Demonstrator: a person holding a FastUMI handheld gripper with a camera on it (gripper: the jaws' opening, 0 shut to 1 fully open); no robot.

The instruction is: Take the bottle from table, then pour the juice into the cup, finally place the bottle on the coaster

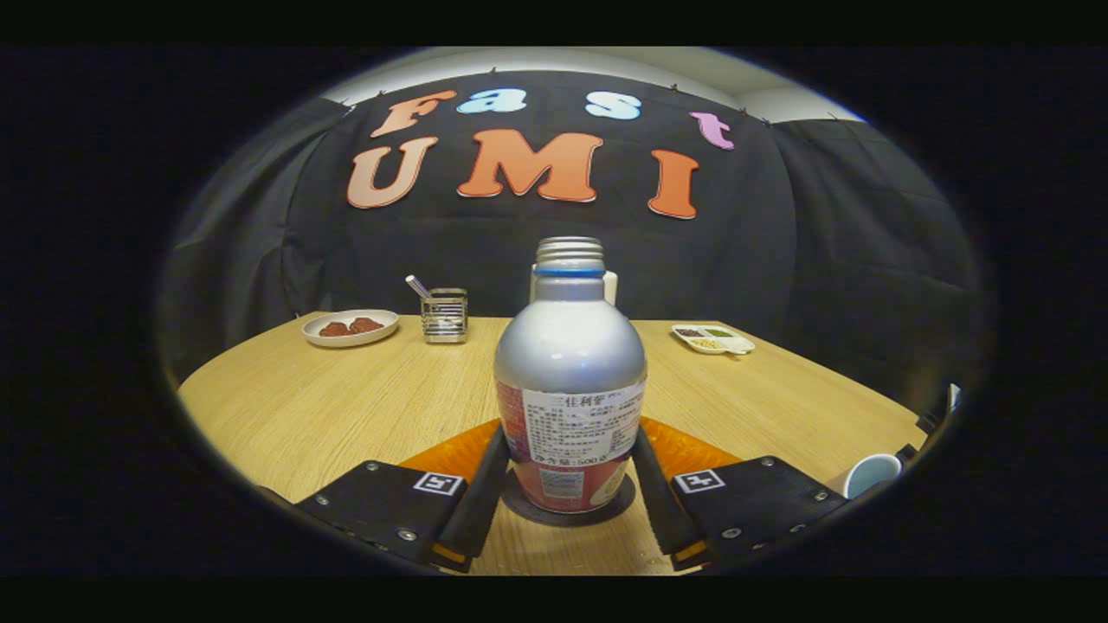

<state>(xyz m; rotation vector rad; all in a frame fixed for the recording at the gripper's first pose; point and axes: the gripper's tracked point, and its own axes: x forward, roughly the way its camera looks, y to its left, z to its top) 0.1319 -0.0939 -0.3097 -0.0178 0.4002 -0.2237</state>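
The wooden table (329, 398) has a rounded edge curving along the left and right of the frame, with bare wood on both sides of the bottle and the black cloth wall close behind its far edge. The bottle (570, 381) stands upright in the centre of the frame, uncapped, its threaded silver neck with a blue ring on top, its base on a dark round coaster (519, 506) that lies on an orange mat (450, 454). The gripper (567, 510) brackets the lower body of the bottle: both fingers (476, 502) lie against its sides at label height, so it looks clasped on the bottle, though how firmly cannot be told. The white label panel carries small printed text, too fine to make out. At the lower right, near the table's edge, sits a cup (872, 473) with a pale blue inside. Along the far side stand a plate (350, 328) with reddish-brown pieces at upper left, a wire holder (444, 315) with a metal utensil beside it, and a small divided dish (712, 338) at right. A white object (610, 285) shows just behind the bottle's neck.
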